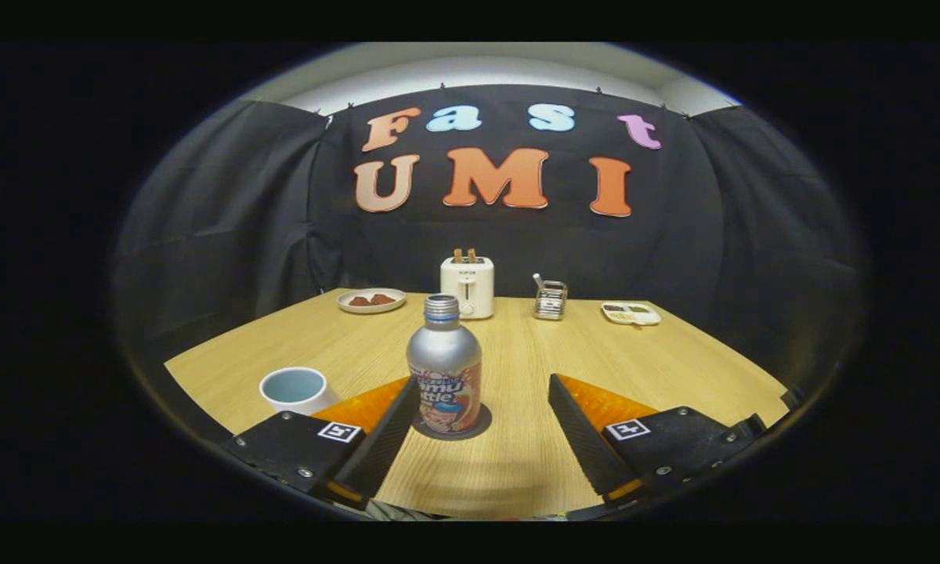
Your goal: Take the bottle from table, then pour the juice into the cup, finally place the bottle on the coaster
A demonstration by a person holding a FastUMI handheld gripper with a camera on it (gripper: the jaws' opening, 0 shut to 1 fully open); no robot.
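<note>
Between spread hand-held gripper (482, 392) fingers, bottle (444, 368) upright on coaster (479, 427).

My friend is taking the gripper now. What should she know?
Gripper: jaws open, holding nothing.
Bottle: upright on the dark coaster, just ahead of the jaws and close against the left one; whether they touch is unclear. No cap on it.
Cup: upright on the table, beside and behind the left jaw. Its contents can't be told.
Done: the bottle stands on the coaster. Whether the pour happened can't be told.
Left: back the gripper off without knocking the bottle.
</note>
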